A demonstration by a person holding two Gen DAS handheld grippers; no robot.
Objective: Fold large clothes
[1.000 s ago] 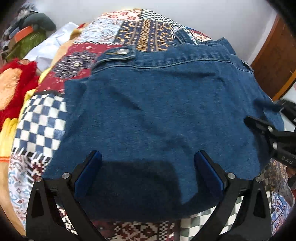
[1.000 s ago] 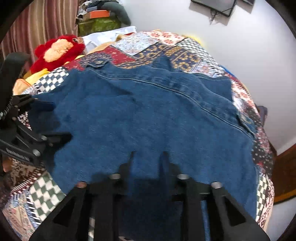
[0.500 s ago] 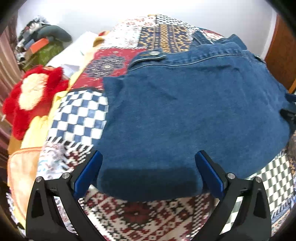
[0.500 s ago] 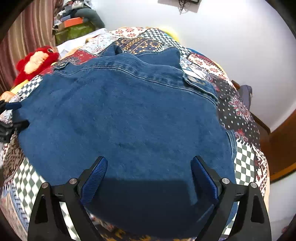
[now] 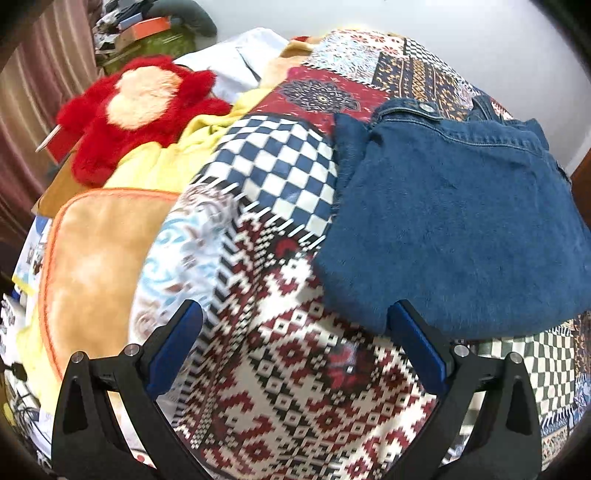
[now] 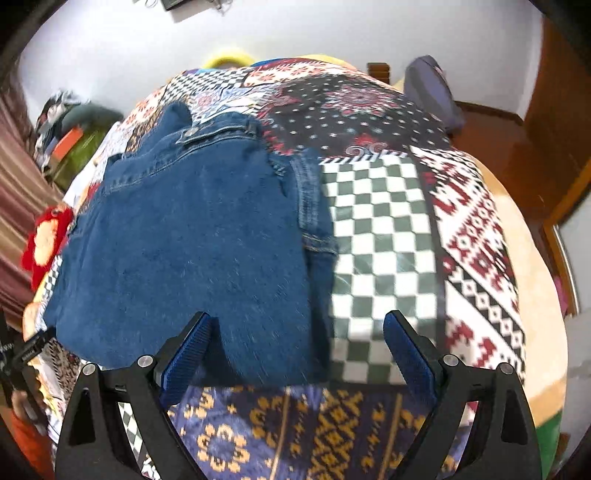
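A folded blue denim garment (image 5: 454,236) lies flat on the patchwork bedspread (image 5: 280,387); it fills the right of the left wrist view and the left half of the right wrist view (image 6: 192,254). My left gripper (image 5: 295,350) is open and empty, over bare bedspread just left of the denim's near corner. My right gripper (image 6: 297,354) is open and empty, straddling the denim's near right corner from above. A part of the left gripper shows at the left edge of the right wrist view (image 6: 26,354).
A red plush toy (image 5: 136,107), a yellow cloth (image 5: 155,162) and an orange cushion (image 5: 99,266) lie left of the denim. White cloth (image 5: 240,59) and clutter (image 5: 147,29) sit at the back. A wooden door (image 6: 554,110) stands to the right.
My right gripper opened and let go of the denim a second ago. Both grippers have since pulled back and apart, left one leftward, right one rightward. The denim lies still.
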